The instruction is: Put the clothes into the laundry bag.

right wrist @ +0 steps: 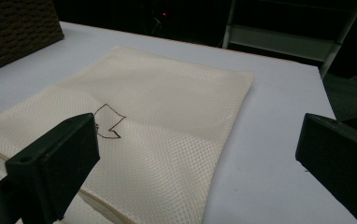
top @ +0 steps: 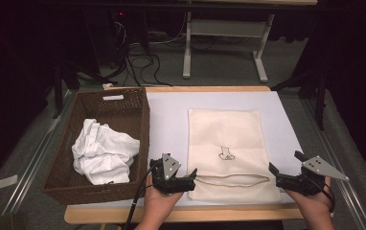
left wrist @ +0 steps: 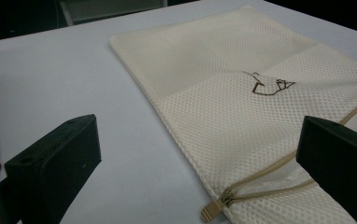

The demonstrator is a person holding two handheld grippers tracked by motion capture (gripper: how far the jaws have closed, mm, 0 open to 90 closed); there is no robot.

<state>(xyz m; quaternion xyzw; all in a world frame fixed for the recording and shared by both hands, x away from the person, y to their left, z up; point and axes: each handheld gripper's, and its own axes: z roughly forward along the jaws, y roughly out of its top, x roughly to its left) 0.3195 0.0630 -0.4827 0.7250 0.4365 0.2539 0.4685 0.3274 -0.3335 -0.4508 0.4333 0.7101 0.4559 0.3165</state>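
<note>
A cream mesh bag (top: 225, 148) lies flat on the table (top: 166, 115), right of centre, its long sides running toward the far edge. It is a rectangle of fine honeycomb netting, with a denser band across the near half and a small dark brown line drawing (top: 226, 154) stitched at its middle. A tan zipper (top: 231, 181) curves across the near end, part open; its ribbed pull (left wrist: 212, 211) sits at the near left corner.

The left gripper (top: 189, 178) rests by that corner, its blocky matte black jaws spread wide, holding nothing. The right gripper (top: 273, 172) sits by the bag's near right corner, jaws likewise parted and empty. Each carries a grey three-cornered plate.

The table top is smooth pale lilac with a wooden rim. At its left edge stands a rectangular basket (top: 138, 120) of dark brown woven wicker, holding a crumpled white cloth (top: 103, 152) in soft folds.
</note>
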